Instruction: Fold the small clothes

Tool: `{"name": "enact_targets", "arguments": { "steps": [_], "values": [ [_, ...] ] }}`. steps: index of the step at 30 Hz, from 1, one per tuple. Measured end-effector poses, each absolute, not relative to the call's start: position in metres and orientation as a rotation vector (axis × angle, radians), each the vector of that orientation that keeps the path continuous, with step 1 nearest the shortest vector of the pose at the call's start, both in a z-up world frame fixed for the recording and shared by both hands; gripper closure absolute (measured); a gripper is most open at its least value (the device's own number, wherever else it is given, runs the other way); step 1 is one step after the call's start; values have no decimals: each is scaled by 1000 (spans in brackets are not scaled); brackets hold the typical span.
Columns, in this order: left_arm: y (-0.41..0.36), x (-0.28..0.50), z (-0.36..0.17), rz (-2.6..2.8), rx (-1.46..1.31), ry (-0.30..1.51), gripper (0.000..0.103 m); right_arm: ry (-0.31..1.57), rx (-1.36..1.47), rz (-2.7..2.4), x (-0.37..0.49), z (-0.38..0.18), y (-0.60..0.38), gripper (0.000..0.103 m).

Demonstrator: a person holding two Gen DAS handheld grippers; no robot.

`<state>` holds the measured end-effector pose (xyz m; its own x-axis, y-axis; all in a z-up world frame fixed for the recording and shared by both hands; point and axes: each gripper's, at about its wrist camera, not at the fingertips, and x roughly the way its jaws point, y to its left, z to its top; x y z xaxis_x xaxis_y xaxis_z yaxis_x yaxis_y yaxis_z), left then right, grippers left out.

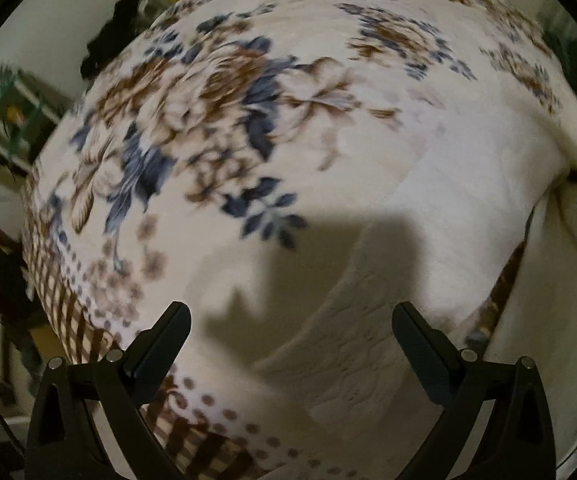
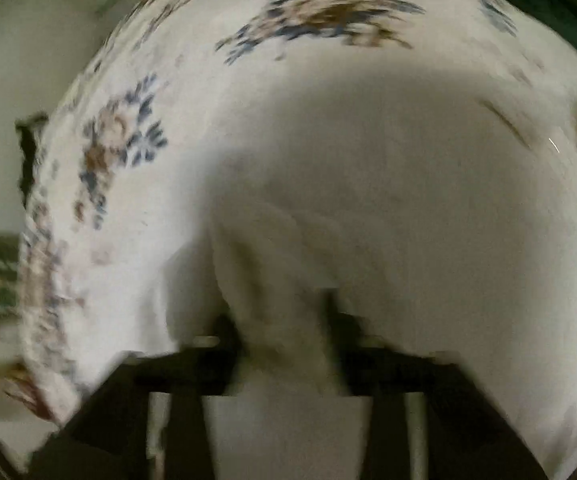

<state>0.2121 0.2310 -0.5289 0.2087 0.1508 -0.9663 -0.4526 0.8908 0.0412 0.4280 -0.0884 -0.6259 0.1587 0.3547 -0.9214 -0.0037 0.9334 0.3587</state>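
Note:
A white garment [image 1: 372,320] with an embossed texture lies on a floral blanket [image 1: 208,100] that covers the bed. My left gripper [image 1: 291,312] hangs over the garment's left edge, pointing steeply down. Its jaws are wide open and nothing is between them. The right wrist view is heavily blurred. There the white garment [image 2: 388,200] fills the middle, in shadow. My right gripper [image 2: 282,320] has its two dark fingers apart, and a raised fold of the white cloth sits between them. I cannot see the pads pressing on it.
The blanket's brown checked border [image 1: 60,300] runs along the bed's left edge, where the surface drops off. A shelf with green and orange items [image 1: 12,112] stands at the far left. A dark object [image 1: 116,32] sits beyond the bed's upper left corner.

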Motion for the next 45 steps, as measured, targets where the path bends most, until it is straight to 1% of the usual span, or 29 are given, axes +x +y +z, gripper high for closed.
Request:
{"name": "enact_targets", "arguments": {
  "steps": [2, 3, 4, 9, 11, 12, 13, 14, 15, 16, 17, 20, 25, 27, 29, 32, 33, 34, 35, 36, 37, 39, 41, 43, 45],
  "values": [
    [249, 201, -527, 417, -327, 1298, 0, 1404, 393, 227, 403, -614, -115, 38],
    [259, 195, -528, 410, -355, 1300, 0, 1415, 429, 198, 390, -610, -128, 34],
    [267, 190, -531, 405, -382, 1302, 0, 1420, 466, 178, 377, -606, -140, 34],
    [281, 184, -572, 266, -645, 1355, 1, 1472, 552, 40, 314, -614, -184, 34],
    [270, 192, -591, 203, -749, 1372, 8, 1520, 582, -7, 293, -630, -193, 34],
    [264, 196, -596, 188, -766, 1374, 8, 1541, 595, -21, 287, -638, -195, 34],
    [256, 201, -598, 183, -758, 1372, 16, 1557, 603, -35, 282, -645, -193, 34],
    [248, 207, -597, 203, -710, 1377, 28, 1566, 601, -45, 278, -650, -192, 34],
    [241, 213, -594, 207, -653, 1384, 62, 1572, 590, -52, 276, -655, -190, 34],
    [238, 218, -591, 202, -614, 1387, 99, 1573, 578, -53, 276, -657, -186, 34],
    [238, 221, -584, 190, -597, 1387, 99, 1571, 565, -55, 277, -658, -182, 34],
    [262, 224, -551, 195, -616, 1297, 100, 1557, 546, -45, 283, -653, -172, 34],
    [338, 242, -500, 295, -582, 1148, 100, 1504, 506, 14, 305, -642, -144, 34],
    [362, 251, -498, 315, -615, 1116, 99, 1497, 509, 27, 312, -644, -135, 34],
    [381, 258, -502, 326, -656, 1092, 95, 1492, 499, 11, 320, -649, -125, 34],
    [399, 267, -516, 368, -756, 1091, 95, 1475, 459, -61, 331, -653, -108, 33],
    [402, 263, -519, 390, -800, 1091, 88, 1474, 448, -87, 334, -653, -104, 24],
    [403, 257, -520, 408, -836, 1082, 73, 1473, 452, -105, 336, -655, -101, 15],
    [404, 248, -520, 421, -877, 1063, 62, 1469, 464, -112, 338, -655, -98, 14],
    [403, 239, -521, 434, -927, 1036, 38, 1465, 476, -113, 339, -656, -96, 14],
    [401, 224, -524, 450, -990, 998, 32, 1464, 476, -114, 340, -657, -95, 14],
    [391, 214, -535, 442, -1106, 974, 32, 1453, 455, -132, 341, -657, -92, 14],
    [377, 207, -558, 436, -1189, 1007, 32, 1435, 429, -166, 340, -655, -93, 14],
    [368, 210, -578, 447, -1255, 1019, 32, 1415, 410, -205, 338, -653, -97, 14],
    [366, 219, -591, 457, -1296, 989, 32, 1401, 384, -248, 338, -651, -104, 14]
  ]
}}
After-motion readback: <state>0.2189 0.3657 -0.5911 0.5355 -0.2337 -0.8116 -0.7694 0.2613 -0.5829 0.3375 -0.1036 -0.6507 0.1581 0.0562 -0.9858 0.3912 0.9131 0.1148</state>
